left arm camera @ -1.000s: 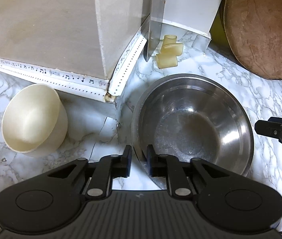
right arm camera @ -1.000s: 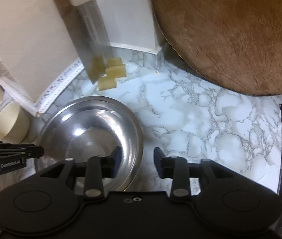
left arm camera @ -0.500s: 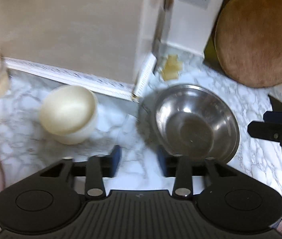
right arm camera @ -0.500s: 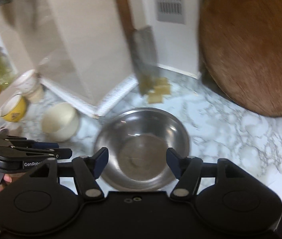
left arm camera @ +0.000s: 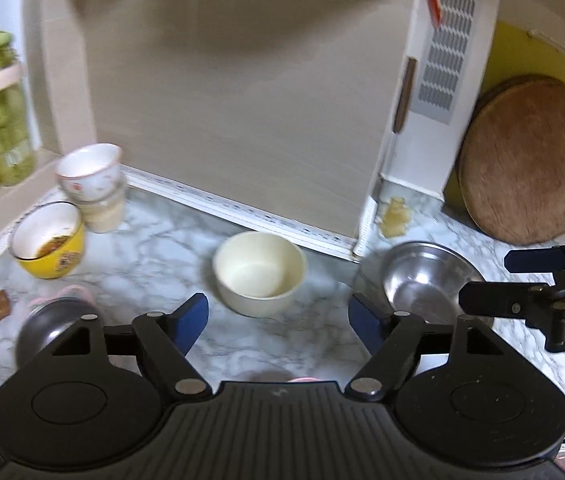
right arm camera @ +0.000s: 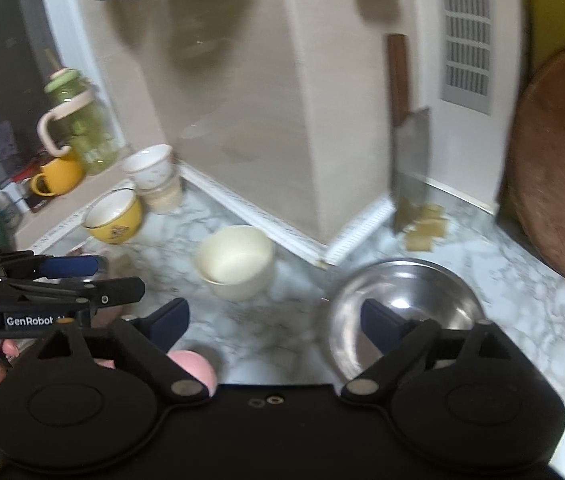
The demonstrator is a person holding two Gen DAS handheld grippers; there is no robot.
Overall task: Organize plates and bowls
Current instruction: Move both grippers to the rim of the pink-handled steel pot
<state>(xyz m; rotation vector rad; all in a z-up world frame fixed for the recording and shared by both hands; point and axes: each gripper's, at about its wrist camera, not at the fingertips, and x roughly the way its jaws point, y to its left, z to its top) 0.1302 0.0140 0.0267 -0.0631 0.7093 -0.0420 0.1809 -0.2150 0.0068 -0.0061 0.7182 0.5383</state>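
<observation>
The cream bowl (left arm camera: 259, 273) stands upright on the marble tabletop (left arm camera: 162, 248), just in front of the corner of the beige tiled wall (left arm camera: 222, 100), and serves as the landmark here. To its right, close but apart, sits the steel bowl (left arm camera: 428, 280), upright and empty. To its left, well apart, stands a yellow bowl (left arm camera: 48, 240) with brown residue inside, and just behind that a stack of two small white cups (left arm camera: 94, 186). Farther left and back, on a ledge, is a green lidded jar (left arm camera: 0, 108) with a yellow mug (right arm camera: 58, 176) beside it. Behind and right of the cream bowl, past the wall corner, a cleaver (right arm camera: 410, 168) leans blade-down over pale yellow blocks (right arm camera: 426, 226), and a round wooden board (left arm camera: 530, 160) leans against the wall.

The left gripper (left arm camera: 278, 322) hovers over the tabletop just in front of the cream bowl, its fingers released and opening, with nothing between them. The right gripper (right arm camera: 272, 324) hangs in front of the cream bowl and the steel bowl, fingers likewise spread and opening, gripping nothing. A pink rounded object (right arm camera: 196, 366) lies near the cream bowl's front left, partly hidden.
</observation>
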